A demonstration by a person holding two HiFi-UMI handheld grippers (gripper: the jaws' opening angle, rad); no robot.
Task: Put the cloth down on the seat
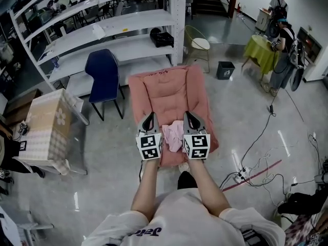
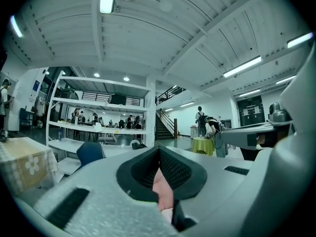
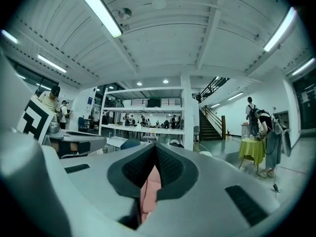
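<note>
The left gripper (image 1: 150,116) and the right gripper (image 1: 188,115) are both squeezed shut, and each seems to pinch one side of the pink cloth (image 1: 173,136), so it hangs between them and does not drop. It is over the front of the pink seat (image 1: 169,88), ready to go down. A dark bin (image 1: 225,69) stands well apart; what is inside is hidden.
</note>
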